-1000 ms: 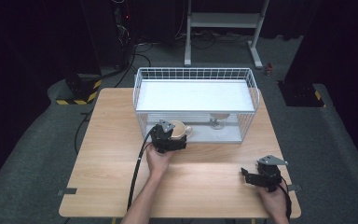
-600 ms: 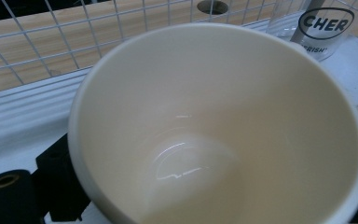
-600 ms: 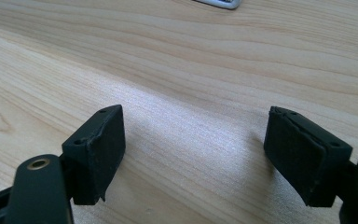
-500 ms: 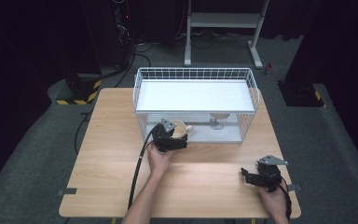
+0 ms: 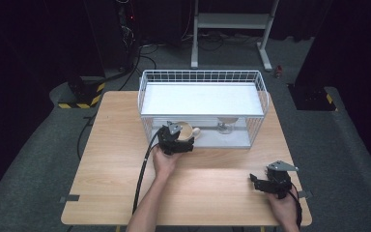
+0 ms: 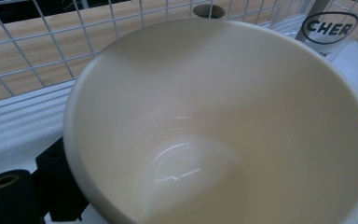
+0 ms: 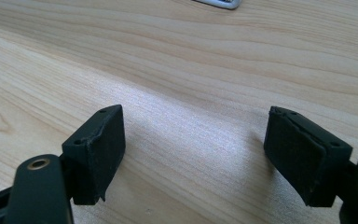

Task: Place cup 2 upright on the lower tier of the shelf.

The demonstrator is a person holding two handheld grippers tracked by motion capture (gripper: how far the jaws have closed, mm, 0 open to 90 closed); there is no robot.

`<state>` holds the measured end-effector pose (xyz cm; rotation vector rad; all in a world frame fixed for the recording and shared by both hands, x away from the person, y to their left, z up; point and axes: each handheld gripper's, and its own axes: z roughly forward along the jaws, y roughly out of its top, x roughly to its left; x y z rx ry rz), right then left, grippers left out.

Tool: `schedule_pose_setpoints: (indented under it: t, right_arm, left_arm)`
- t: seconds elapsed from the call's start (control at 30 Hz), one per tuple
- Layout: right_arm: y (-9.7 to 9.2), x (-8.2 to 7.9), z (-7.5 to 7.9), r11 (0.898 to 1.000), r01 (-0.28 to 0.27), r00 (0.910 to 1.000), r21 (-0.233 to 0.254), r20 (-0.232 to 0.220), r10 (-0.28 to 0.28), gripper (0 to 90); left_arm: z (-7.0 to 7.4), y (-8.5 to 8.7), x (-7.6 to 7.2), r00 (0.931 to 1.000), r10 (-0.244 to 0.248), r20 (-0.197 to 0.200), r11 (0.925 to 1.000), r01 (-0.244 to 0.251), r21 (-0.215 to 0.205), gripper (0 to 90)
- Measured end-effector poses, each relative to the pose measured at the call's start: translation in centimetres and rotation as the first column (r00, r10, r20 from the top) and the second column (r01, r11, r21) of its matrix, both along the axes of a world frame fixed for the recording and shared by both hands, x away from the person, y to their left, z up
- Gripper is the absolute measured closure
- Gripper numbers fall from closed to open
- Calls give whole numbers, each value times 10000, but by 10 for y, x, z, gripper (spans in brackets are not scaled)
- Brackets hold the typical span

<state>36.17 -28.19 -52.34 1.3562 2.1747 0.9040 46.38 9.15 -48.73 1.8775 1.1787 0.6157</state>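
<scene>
- The left tongs (image 5: 179, 140) are clamped on the rim of a cream ceramic cup (image 6: 223, 126), held at the front opening of the white wire rack (image 5: 202, 77), under its upper shelf.
- Just beside the cup, a clear printed glass (image 6: 328, 32) stands on the rack's lower tray.
- The right tongs (image 7: 193, 154) rest apart and hold nothing, low over the wooden worktop (image 5: 111, 159), well apart from the rack.
</scene>
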Motion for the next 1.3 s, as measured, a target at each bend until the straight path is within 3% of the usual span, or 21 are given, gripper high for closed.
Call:
schedule_pose_setpoints:
  t: [0.23,0.6,0.83,1.13,1.27,1.3]
  right_arm:
    - [0,0,0,10000,0,10000,0,0,0,208]
    - [0,0,0,10000,-1,10000,0,1,1,208]
    - [0,0,0,10000,2,10000,2,-1,-2,208]
    - [0,0,0,10000,-14,10000,-16,0,14,208]
    - [0,0,0,10000,-12,10000,-14,-1,12,208]
    - [0,0,0,10000,3,10000,0,0,-3,208]
  left_arm:
    - [-3,0,4,9995,225,230,9997,-224,-61,87]
    - [-5,0,7,9991,423,-21,9980,-423,-463,54]
    - [-7,1,8,9983,537,-232,9975,-547,-446,0]
    - [-1,3,3,9987,485,-176,9986,-488,-219,0]
    - [2,3,1,9988,462,-144,9980,-468,-424,1]
    - [3,4,1,9987,499,-75,9984,-501,-248,1]
